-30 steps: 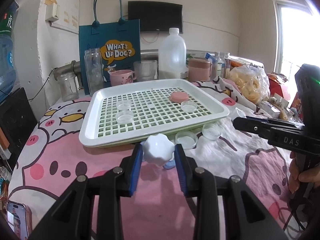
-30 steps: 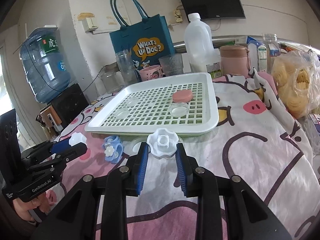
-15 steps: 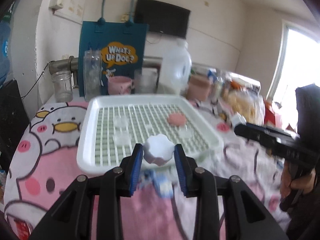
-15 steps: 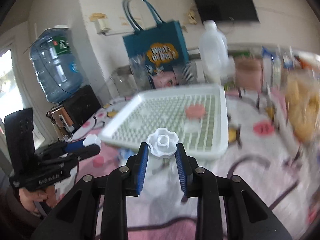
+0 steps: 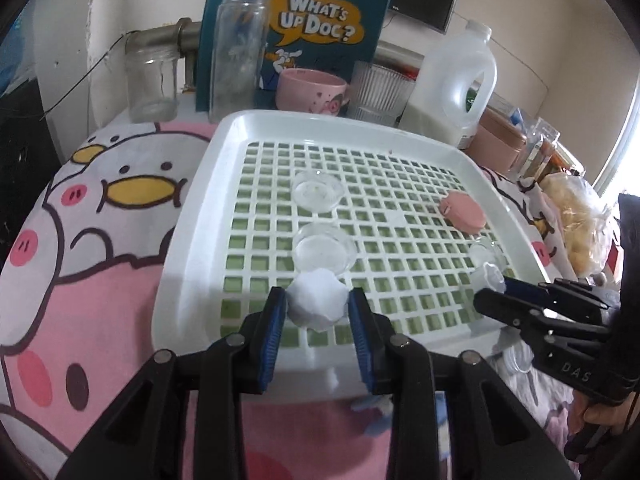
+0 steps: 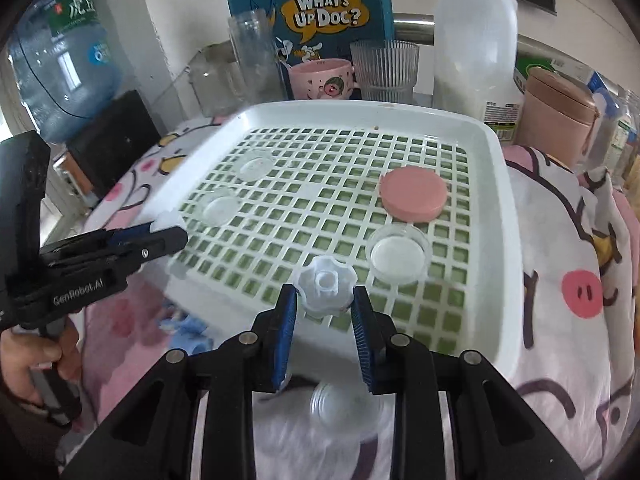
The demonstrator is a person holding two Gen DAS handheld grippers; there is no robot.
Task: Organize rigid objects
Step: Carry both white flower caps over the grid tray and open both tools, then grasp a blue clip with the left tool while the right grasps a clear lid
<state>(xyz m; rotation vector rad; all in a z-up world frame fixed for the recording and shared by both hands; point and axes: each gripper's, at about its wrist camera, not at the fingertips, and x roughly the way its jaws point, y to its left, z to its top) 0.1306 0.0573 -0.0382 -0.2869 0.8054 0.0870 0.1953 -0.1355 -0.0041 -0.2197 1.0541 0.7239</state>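
left gripper (image 5: 317, 312): clamped on white cap (image 5: 316, 302), over tray (image 5: 192, 216) near edge | right gripper (image 6: 325, 312): clamped on white knob (image 6: 325, 284), over tray | hidden: items below tray edge blurred, unclear

3 dishes (image 6: 398, 254) and a lid (image 6: 413, 194) lie in the tray (image 6: 505, 216).

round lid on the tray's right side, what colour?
Pink. The round lid on the white tray shows best in the right wrist view.
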